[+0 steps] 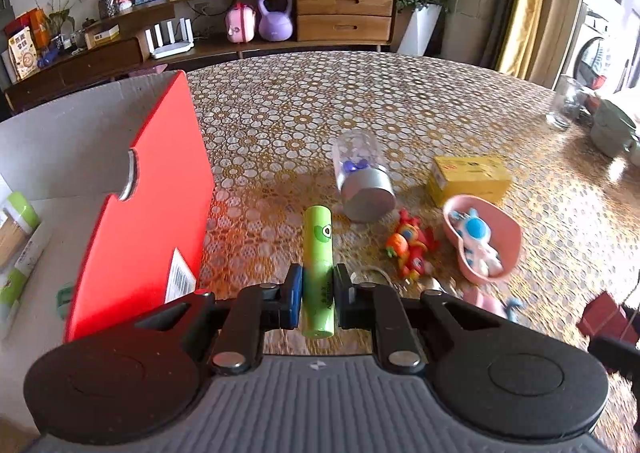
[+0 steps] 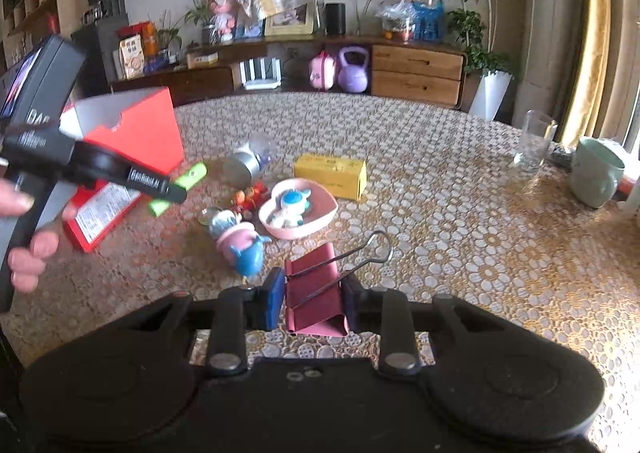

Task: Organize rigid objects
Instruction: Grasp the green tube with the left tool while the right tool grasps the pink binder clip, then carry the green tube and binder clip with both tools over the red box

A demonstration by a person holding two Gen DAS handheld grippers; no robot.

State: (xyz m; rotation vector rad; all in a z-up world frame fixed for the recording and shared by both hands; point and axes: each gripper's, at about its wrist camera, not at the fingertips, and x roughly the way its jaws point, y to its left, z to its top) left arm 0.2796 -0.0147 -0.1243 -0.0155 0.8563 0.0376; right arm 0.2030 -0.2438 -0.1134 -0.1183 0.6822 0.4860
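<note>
My left gripper [image 1: 317, 295] is closed tight on a slim lime-green plastic tube [image 1: 317, 265], pinched across its lower half so the printed end points forward, clear of the lace-patterned tablecloth [image 1: 400, 113]. My right gripper [image 2: 314, 303] is clamped on a dusty-pink metal binder clip [image 2: 316, 303], pads on its flat sides, wire handles [image 2: 360, 253] sticking out ahead; I judge that grip keeps it from springing.

The open red cardboard box [image 1: 140, 213] is my landmark. It stands just left of the green tube, lid flap up, with other tubes lying inside, so I judge both pieces are bound there. Right of the box and beyond my left gripper lie a small red-orange toy figure [image 1: 410, 247], a pink heart-shaped dish [image 1: 508, 229] holding a blue-and-white figurine, and a clear jar with a silver metal lid [image 1: 362, 177] on its side. Farther right sits a yellow carton [image 1: 468, 177].
</note>
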